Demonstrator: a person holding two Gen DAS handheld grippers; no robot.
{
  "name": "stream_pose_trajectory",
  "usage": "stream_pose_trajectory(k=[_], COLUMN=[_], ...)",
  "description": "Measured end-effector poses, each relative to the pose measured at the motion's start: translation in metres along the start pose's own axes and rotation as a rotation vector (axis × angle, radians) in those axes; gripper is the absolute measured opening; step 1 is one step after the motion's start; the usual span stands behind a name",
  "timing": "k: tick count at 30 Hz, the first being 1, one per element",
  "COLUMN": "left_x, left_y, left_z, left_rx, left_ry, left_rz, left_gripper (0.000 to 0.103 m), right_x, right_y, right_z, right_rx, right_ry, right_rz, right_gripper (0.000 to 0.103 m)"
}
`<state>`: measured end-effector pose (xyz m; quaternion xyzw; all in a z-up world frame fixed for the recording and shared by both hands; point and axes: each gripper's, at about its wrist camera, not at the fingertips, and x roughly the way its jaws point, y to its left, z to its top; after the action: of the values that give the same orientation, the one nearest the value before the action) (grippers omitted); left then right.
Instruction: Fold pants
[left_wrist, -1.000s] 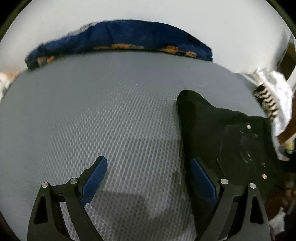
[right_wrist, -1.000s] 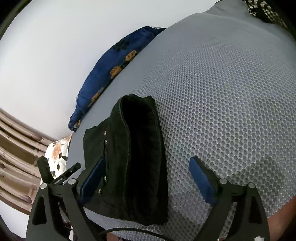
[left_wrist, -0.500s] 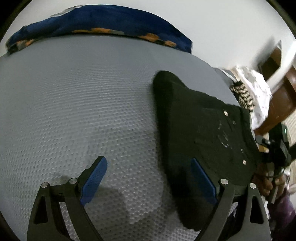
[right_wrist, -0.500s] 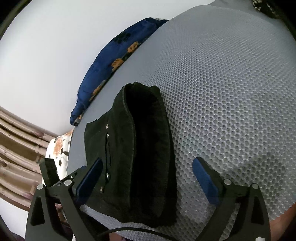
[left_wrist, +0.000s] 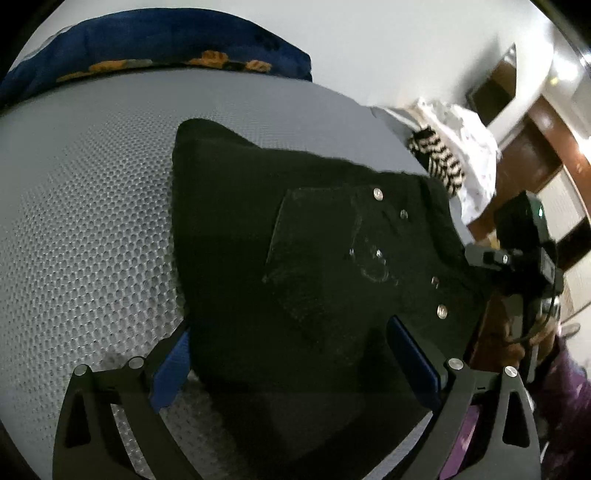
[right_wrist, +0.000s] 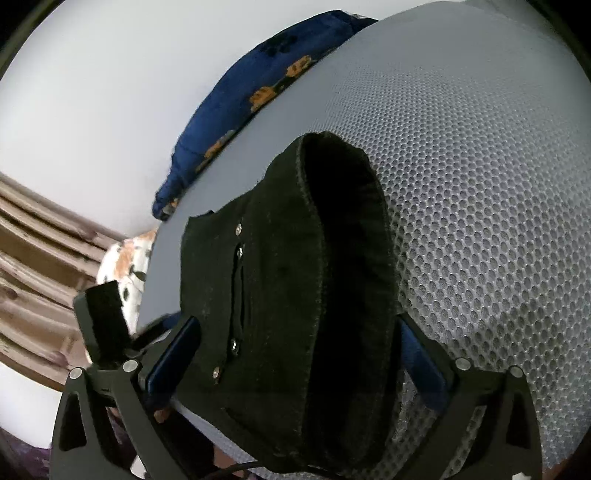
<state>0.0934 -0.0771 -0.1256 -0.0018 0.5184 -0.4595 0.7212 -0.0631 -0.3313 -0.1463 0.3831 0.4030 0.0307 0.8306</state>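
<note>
Now both the left gripper (left_wrist: 295, 362) and right gripper (right_wrist: 295, 358), jaws just widened and gaping, straddle the folded black pants (left_wrist: 314, 258) lying on the grey mesh mattress (left_wrist: 85, 221) untouched, so closing on the bundle seems next.

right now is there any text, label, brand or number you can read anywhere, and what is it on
None: no readable text in either view.
black pants: only plain metal rivets and faint pocket stitching, no legible brand or tag.
blue floral cloth: orange flower print, no words.
device on the right gripper: a small green light, no lettering legible.
</note>
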Motion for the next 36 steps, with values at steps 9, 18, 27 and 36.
stream_pose_trajectory(k=[9, 18, 27, 36], left_x=[-0.014, -0.024, 0.001, -0.038], left_y=[0.030, 0.058, 0.015, 0.031], left_z=[-0.002, 0.006, 0.012, -0.005], left_rx=[-0.086, -0.203, -0.028, -0.086], left_ry=[-0.012, -0.033, 0.025, -0.104], left_rz=[-0.017, -0.087, -0.051, -0.010], left_gripper=[0.052, 0.080, 0.070, 0.027], right_x=[-0.004, -0.025, 0.013, 0.010], right_y=[-0.009, -0.034, 0.009, 0.022], right_z=[0.000, 0.010, -0.001, -0.015], right_rx=[-0.021, 0.077, -0.130, -0.031], right_ry=[-0.005, -0.015, 0.090, 0.048], right_rz=[-0.074, -0.022, -0.072, 0.051], right_gripper=[0.050, 0.083, 0.047, 0.034])
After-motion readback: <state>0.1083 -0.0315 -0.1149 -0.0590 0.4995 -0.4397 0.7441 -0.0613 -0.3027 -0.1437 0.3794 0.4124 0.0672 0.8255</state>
